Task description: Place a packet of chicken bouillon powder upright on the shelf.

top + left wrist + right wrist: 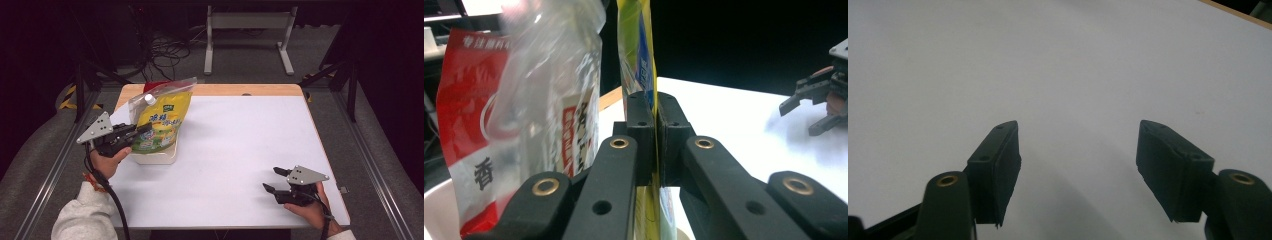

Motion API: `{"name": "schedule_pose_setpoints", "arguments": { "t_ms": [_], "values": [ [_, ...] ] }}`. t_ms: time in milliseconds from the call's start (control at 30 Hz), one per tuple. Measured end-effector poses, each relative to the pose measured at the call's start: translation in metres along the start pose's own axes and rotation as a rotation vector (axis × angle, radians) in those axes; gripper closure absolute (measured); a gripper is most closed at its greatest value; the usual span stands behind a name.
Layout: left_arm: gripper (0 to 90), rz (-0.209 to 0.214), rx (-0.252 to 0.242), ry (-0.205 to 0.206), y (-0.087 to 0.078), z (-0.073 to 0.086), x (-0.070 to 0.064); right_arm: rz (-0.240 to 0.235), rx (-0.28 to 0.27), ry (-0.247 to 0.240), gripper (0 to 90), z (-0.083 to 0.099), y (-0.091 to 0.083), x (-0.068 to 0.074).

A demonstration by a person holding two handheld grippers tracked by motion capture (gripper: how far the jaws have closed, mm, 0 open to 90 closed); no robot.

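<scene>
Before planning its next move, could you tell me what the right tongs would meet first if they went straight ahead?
Apparently nothing: the open right tongs face bare white tabletop, though depth is unclear.

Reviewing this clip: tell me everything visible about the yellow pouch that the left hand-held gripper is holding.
The yellow plastic refill pouch is a soft, glossy bag with blue, green and white printing and a white screw cap at its upper left corner. It stands roughly upright, leaning slightly, in a white container at the table's left side, beside a clear plastic bag and a red packet. The left hand-held gripper is shut on its edge; in the left gripper view the thin film is pinched between the jaws.
</scene>
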State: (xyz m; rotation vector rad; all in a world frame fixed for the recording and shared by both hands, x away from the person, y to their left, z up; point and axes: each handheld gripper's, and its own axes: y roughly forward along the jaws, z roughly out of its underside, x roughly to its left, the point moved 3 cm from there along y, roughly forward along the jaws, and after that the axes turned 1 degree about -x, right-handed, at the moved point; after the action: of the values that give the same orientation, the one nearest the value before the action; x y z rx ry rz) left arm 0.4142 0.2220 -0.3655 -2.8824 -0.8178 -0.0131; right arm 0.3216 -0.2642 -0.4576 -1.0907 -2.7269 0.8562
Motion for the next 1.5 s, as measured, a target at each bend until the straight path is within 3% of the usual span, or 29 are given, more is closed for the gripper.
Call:
{"name": "schedule_pose_setpoints", "arguments": {
  "t_ms": [100,200,300,400,667,800,1233,1367,1500],
  "values": [
    [87.0,-0.005,0.038,0.003,0.004,0.010,0.004,0.000,0.000,-0.002,33.1,0.000,0.001,0.000],
    [86.9,0.001,0.062,-0.026,0.007,0.021,0.009,0.000,0.001,-0.002,33.0,0.000,0.000,0.000],
    [87.3,-0.002,0.049,-0.053,0.008,0.026,0.013,0.000,0.001,-0.004,33.0,0.000,0.000,0.001],
    [87.2,-0.005,0.069,-0.060,0.008,0.029,0.014,0.006,0.006,-0.007,33.0,0.000,0.001,0.000],
    [84.6,-0.033,0.086,-0.065,0.005,0.034,0.015,0.003,0.004,-0.006,32.9,0.000,0.001,0.001],
    [83.1,-0.057,0.149,-0.048,-0.001,0.039,0.017,0.001,0.009,-0.012,33.2,0.000,0.002,0.001],
    [83.5,-0.069,0.220,-0.046,-0.010,0.054,0.017,-0.006,0.020,-0.010,32.6,0.000,0.005,0.002],
    [83.9,-0.067,0.223,-0.076,-0.013,0.060,0.018,-0.006,0.021,-0.011,32.5,0.000,0.005,0.001],
    [84.1,-0.072,0.239,-0.079,-0.016,0.066,0.017,-0.006,0.021,-0.011,32.5,0.000,0.006,0.001]
  ]
}}
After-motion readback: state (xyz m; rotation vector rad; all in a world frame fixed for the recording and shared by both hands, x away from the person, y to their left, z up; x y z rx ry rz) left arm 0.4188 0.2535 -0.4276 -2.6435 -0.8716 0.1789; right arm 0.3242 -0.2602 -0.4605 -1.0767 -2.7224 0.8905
